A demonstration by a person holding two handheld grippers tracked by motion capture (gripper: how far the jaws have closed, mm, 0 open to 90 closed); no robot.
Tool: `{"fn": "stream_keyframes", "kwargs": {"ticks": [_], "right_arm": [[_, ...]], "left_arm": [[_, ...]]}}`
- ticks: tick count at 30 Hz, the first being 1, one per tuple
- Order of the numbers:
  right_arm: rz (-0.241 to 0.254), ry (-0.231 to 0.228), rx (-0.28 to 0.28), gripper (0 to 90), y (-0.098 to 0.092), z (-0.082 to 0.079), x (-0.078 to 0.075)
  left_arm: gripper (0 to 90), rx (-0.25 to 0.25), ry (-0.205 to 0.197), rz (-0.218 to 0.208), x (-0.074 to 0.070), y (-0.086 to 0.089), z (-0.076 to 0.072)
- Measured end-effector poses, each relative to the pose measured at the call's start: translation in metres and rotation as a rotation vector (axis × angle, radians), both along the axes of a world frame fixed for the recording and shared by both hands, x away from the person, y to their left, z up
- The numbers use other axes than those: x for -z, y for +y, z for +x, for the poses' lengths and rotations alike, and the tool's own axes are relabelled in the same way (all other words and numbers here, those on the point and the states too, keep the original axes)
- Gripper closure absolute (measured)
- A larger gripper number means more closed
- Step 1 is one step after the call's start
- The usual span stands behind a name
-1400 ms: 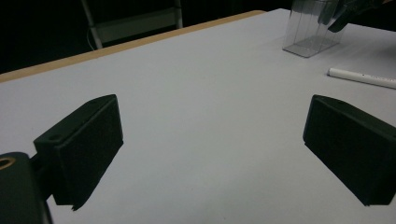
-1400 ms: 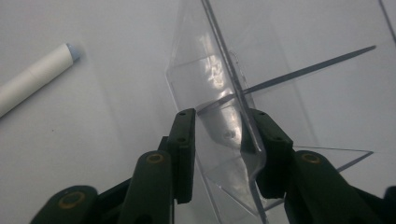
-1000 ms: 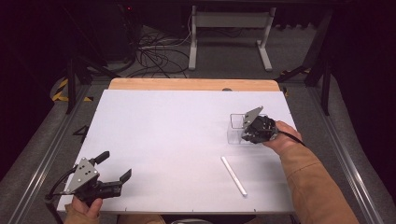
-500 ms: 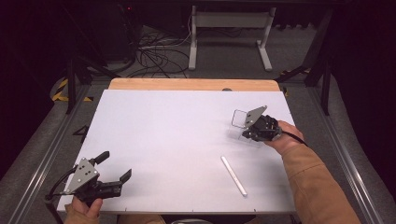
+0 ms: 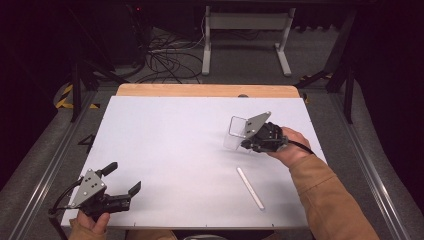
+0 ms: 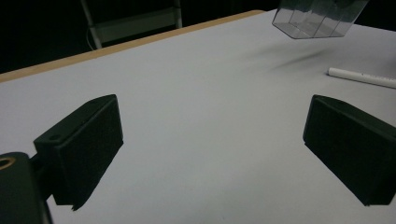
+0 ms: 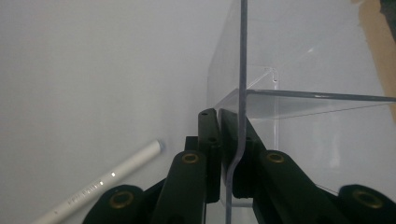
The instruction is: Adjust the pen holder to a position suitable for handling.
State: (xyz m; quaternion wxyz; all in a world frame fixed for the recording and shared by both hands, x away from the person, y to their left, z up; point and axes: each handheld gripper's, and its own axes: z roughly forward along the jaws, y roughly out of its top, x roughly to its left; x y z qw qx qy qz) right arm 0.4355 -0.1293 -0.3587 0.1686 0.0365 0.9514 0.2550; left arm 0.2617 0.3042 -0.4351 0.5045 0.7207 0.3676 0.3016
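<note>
Clear box (image 5: 235, 134) hangs tilted above the surface (image 5: 170, 145), right gripper (image 5: 248, 140) clenched on one thin wall. Likely light, rigid, slick plastic; pinched by one wall, it may swing. Left gripper (image 5: 123, 178) released, idle. White tube (image 5: 250, 187) nearby.

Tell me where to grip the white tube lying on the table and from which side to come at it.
Take the white tube at its middle, coming straight down from above with the tongs' jaws set across its narrow width. It lies flat on the table with bare surface all around, so both long sides look free; a middle grip should keep it level.
</note>
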Motion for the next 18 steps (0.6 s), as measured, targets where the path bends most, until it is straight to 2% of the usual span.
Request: {"fn": "stream_keyframes", "kwargs": {"ticks": [6, 11, 18], "right_arm": [[-0.006, 0.02, -0.065, 85.4, 0.034, -0.008, 0.003], [-0.023, 0.046, -0.106, 85.4, 0.059, -0.01, 0.011], [-0.053, 0.077, -0.136, 85.3, 0.084, -0.01, 0.025]], "left_arm": [[5.6, 0.003, -0.002, 0.004, 0.0, 0.0, 0.0], [5.6, 0.006, -0.003, 0.004, 0.0, 0.0, 0.0], [5.6, 0.009, -0.001, 0.004, 0.001, 0.0, 0.0]]}}
